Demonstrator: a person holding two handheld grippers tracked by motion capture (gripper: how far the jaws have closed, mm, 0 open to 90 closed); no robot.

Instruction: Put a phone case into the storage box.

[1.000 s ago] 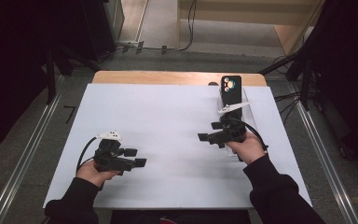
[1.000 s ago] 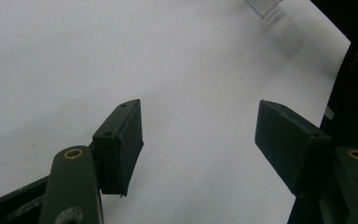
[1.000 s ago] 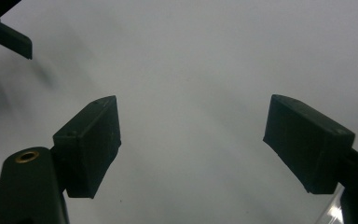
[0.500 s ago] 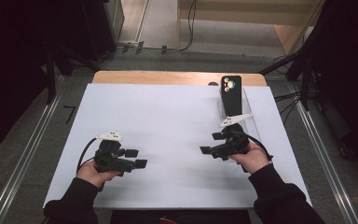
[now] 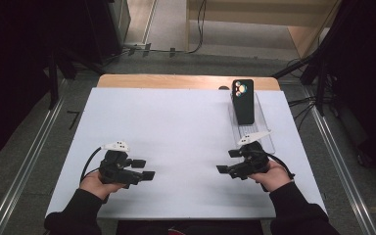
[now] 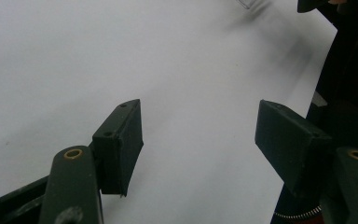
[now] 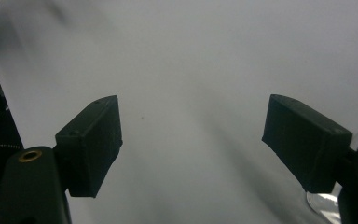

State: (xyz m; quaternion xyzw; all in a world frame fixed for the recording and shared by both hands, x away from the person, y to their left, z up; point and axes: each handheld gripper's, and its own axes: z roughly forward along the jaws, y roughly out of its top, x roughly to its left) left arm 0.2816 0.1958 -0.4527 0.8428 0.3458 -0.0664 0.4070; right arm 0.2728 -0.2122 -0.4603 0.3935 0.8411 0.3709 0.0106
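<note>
A black phone (image 5: 243, 101) with a multi-lens camera stands leaning in a clear plastic holder (image 5: 267, 128) at the table's far right. My right gripper (image 5: 228, 162) hovers open just in front of that holder, jaws pointing left and nothing between them (image 7: 191, 144). Near the front left of the white table (image 5: 176, 122) my left gripper (image 5: 143, 169) is held open, jaws pointing right, with only bare white surface between them (image 6: 200, 140). A corner of the clear holder (image 6: 247, 3) shows at the top of the left gripper view.
The table's front edge lies close under both hands. A wooden strip (image 5: 176, 81) runs along the far edge. Metal rails (image 5: 24, 161) flank the table on the floor, and cables (image 5: 298, 103) lie at the right.
My right gripper has drawn back toward the front edge, away from the phone and its holder. The left gripper has stayed where it was.
</note>
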